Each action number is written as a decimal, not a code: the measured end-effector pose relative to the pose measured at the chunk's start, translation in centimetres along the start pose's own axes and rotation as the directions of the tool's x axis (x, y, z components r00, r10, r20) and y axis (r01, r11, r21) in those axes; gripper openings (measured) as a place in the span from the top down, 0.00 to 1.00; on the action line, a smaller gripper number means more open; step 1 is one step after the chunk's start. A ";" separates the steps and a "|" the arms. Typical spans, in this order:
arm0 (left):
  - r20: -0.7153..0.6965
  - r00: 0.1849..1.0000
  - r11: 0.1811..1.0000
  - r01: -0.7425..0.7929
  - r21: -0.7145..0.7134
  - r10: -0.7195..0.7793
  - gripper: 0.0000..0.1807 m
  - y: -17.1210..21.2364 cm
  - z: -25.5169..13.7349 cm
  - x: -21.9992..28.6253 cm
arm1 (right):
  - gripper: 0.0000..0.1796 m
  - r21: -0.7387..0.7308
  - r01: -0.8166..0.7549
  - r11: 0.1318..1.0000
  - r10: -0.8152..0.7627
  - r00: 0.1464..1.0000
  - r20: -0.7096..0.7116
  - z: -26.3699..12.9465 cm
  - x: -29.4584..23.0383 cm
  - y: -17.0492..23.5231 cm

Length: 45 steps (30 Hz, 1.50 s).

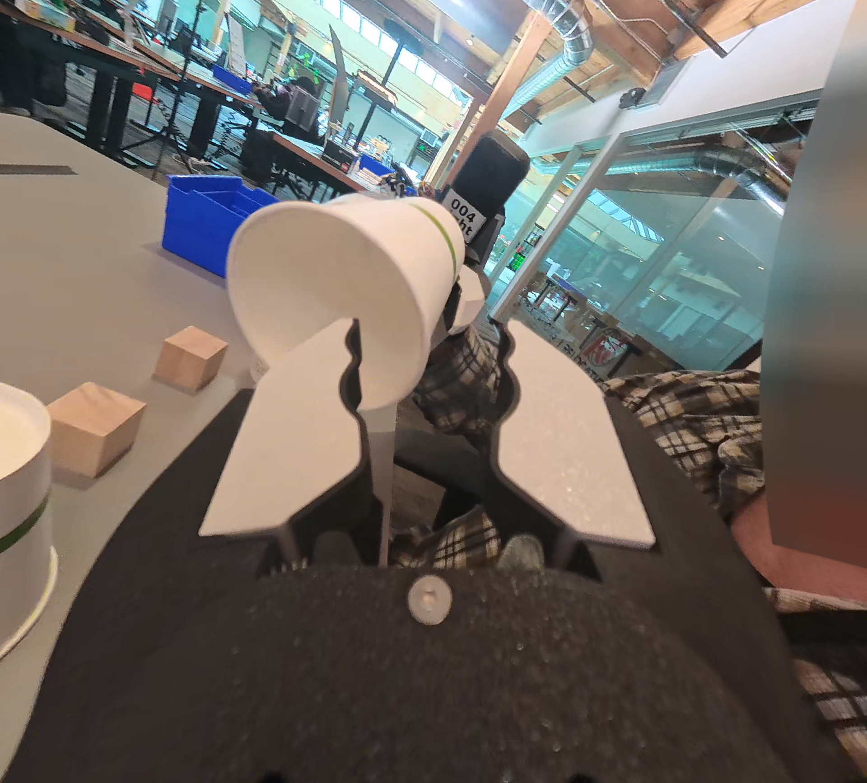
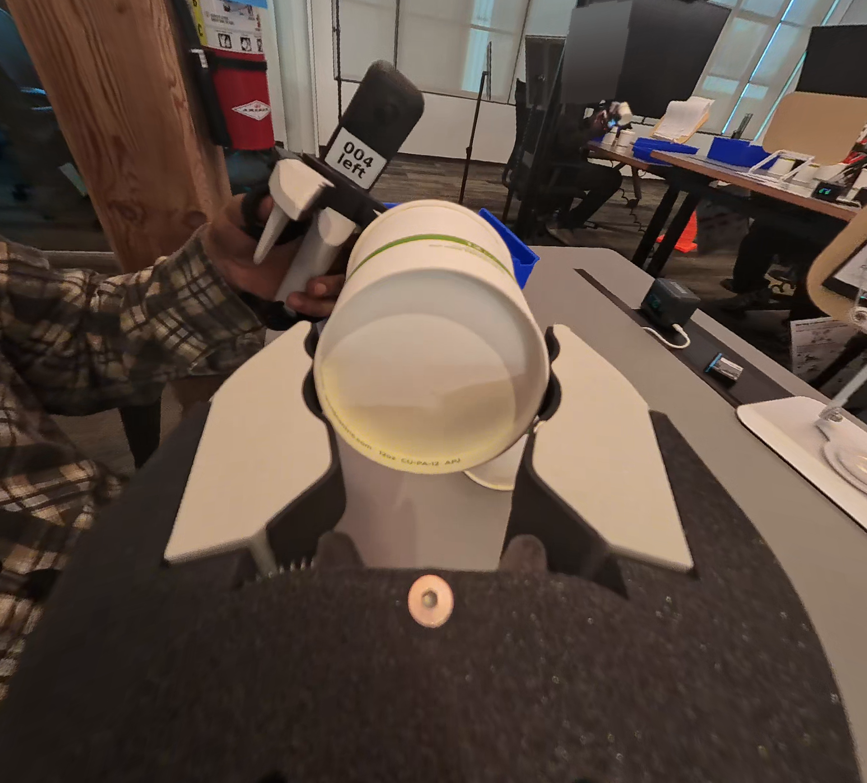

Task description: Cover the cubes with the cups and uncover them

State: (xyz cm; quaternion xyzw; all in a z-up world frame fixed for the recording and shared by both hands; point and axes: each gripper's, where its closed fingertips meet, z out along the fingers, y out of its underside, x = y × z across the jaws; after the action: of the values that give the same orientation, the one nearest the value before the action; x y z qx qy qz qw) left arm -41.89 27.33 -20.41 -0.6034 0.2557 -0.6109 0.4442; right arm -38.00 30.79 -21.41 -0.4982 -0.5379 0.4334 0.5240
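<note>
The right gripper [image 2: 429, 389] was held tilted above the grey tabletop [image 2: 610, 338], its white fingers [image 2: 262, 441] clamped on the base end of a white paper cup with a thin green band [image 2: 431, 338]. That cup lay on its side in the air, its closed bottom toward the right wrist camera and its open mouth [image 1: 300, 281] pointing away, toward the two pale wooden cubes [image 1: 190, 357].

The left gripper [image 1: 429, 366] had its fingers [image 1: 291, 432] spread apart and gripped nothing; the held cup hung just beyond its tips. A hand in a plaid sleeve [image 2: 262, 263] gripped its handle beside the cup. The cubes sat bare on the tabletop, below and left of the held cup. A second banded white cup [image 1: 23, 507] stood beside the nearer cube [image 1: 96, 427], and a blue plastic bin [image 1: 211, 220] sat beyond the cubes.
</note>
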 end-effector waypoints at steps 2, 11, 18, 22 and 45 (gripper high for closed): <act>-0.024 1.000 1.000 0.000 -0.008 0.000 0.71 0.3 0.4 0.4 | 0.51 -0.010 0.013 1.000 -0.013 1.000 -0.002 0.6 -0.2 0.4; -0.045 0.998 0.987 -0.052 -0.150 0.046 0.99 2.1 0.1 0.7 | 0.44 -0.267 0.110 0.957 -0.076 0.988 0.135 1.0 -2.2 5.3; -0.002 0.948 0.861 -0.289 -0.420 0.317 0.99 5.7 0.8 0.3 | 0.25 -0.514 -0.046 0.857 0.220 0.934 0.282 -2.6 -2.6 5.9; -0.133 0.860 0.698 -0.481 -0.531 0.492 0.99 8.7 1.7 1.7 | 0.27 -0.606 -0.107 0.789 0.412 0.822 0.392 -1.9 -4.4 5.5; 0.001 0.837 0.806 -0.526 -0.270 0.547 0.70 2.9 1.4 3.9 | 0.50 -0.206 -0.372 0.905 0.404 0.903 0.144 -6.9 1.1 0.4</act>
State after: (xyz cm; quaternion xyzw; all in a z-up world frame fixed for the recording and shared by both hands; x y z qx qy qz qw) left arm -39.35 22.94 -20.71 -0.5827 0.4756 -0.3976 0.5255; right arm -31.09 31.54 -21.17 -0.5971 -0.5091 0.5250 0.3296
